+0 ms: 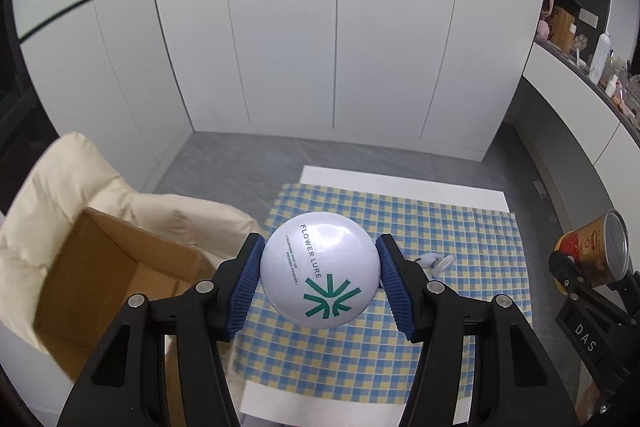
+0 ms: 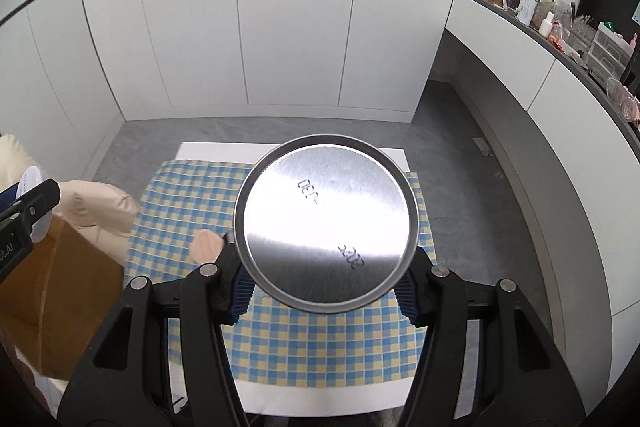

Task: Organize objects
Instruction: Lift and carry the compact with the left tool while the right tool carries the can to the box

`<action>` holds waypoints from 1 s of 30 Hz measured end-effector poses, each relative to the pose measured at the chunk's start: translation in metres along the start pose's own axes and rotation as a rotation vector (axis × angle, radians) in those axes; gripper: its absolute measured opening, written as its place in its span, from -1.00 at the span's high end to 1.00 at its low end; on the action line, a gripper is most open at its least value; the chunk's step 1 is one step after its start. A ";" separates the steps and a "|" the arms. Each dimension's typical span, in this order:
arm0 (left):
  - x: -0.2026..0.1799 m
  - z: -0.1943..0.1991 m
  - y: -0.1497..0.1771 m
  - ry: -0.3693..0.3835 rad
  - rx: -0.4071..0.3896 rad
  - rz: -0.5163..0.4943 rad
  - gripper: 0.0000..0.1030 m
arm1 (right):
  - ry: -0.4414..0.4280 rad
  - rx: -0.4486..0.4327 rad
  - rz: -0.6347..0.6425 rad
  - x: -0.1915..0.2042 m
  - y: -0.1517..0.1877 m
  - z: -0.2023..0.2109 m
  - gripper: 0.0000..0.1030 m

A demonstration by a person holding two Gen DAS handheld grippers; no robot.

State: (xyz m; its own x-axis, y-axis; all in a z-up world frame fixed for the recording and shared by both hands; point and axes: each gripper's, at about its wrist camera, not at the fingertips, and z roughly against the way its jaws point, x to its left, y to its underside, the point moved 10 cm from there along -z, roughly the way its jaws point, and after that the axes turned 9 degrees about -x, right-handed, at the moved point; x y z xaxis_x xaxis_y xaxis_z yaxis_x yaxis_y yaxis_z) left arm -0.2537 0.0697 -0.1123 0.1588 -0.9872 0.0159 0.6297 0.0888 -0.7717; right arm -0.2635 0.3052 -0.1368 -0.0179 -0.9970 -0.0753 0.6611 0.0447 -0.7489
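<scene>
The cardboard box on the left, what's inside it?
The cardboard box stands open on the cream cushion. Only bare brown walls and flaps show inside. The left gripper, holding the white compact, covers part of its bottom.

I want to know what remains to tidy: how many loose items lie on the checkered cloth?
2: a small whitish object near the cloth's middle, and a peach-coloured pad towards its left side. The held items may hide others.

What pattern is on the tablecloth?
Blue, yellow and white checks on the tablecloth, clearest in the right wrist view.
</scene>
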 end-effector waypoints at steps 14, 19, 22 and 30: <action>0.009 0.051 0.036 -0.032 -0.005 -0.041 -0.12 | -0.048 -0.106 -0.041 -0.016 -0.011 0.091 -0.16; 0.012 0.052 0.045 -0.043 0.005 -0.050 -0.12 | -0.068 -0.089 -0.033 -0.014 0.000 0.096 -0.16; 0.014 0.051 0.049 -0.046 0.016 -0.050 -0.12 | -0.073 -0.075 -0.022 -0.011 0.009 0.090 -0.16; 0.011 0.048 0.052 -0.037 0.034 -0.055 -0.12 | -0.082 -0.038 -0.025 -0.009 0.028 0.080 -0.16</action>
State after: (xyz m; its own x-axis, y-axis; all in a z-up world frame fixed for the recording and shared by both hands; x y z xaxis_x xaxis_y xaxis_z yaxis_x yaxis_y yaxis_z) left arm -0.1825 0.0700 -0.1220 0.1510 -0.9852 0.0814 0.6633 0.0399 -0.7473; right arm -0.1853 0.3107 -0.1043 0.0285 -0.9996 -0.0030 0.6321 0.0203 -0.7747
